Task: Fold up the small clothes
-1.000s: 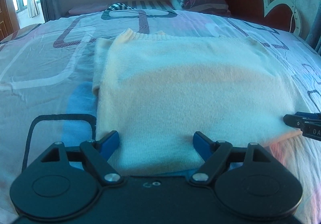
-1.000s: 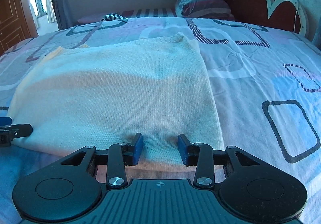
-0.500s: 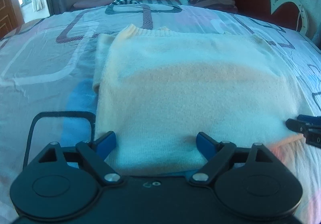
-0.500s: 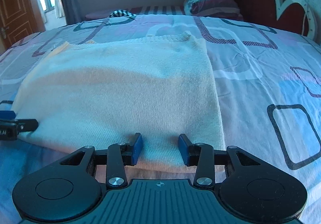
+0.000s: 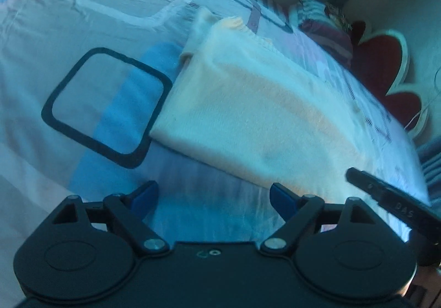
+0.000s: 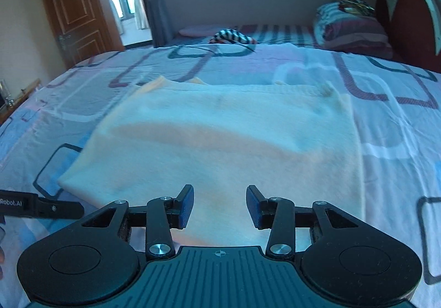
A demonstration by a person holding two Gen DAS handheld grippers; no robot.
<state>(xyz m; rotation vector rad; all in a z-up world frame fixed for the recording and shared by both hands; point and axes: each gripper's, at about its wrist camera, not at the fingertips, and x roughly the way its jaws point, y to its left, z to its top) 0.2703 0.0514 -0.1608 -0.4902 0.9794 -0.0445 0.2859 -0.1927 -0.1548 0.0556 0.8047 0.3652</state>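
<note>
A cream knitted sweater [image 5: 264, 115] lies folded flat on the bed, its ribbed edge at the far side; it also shows in the right wrist view [image 6: 226, 142]. My left gripper [image 5: 215, 197] is open and empty, tilted, hovering over the bedsheet just short of the sweater's near edge. My right gripper [image 6: 219, 206] is open and empty, raised over the sweater's near edge. The right gripper's finger [image 5: 386, 197] shows at the right of the left wrist view; the left gripper's finger [image 6: 41, 207] shows at the left of the right wrist view.
The bedsheet [image 6: 399, 142] has dark square outlines and blue and pink patches. Striped pillows [image 6: 350, 26] and a red scalloped headboard [image 6: 408, 21] stand at the far right. A striped cloth [image 6: 231, 36] lies at the far side. A wooden door [image 6: 74, 13] is at the left.
Both grippers have drawn back and risen from the sweater's near edge. The left one has tilted and swung left, off the sweater. Both stay open.
</note>
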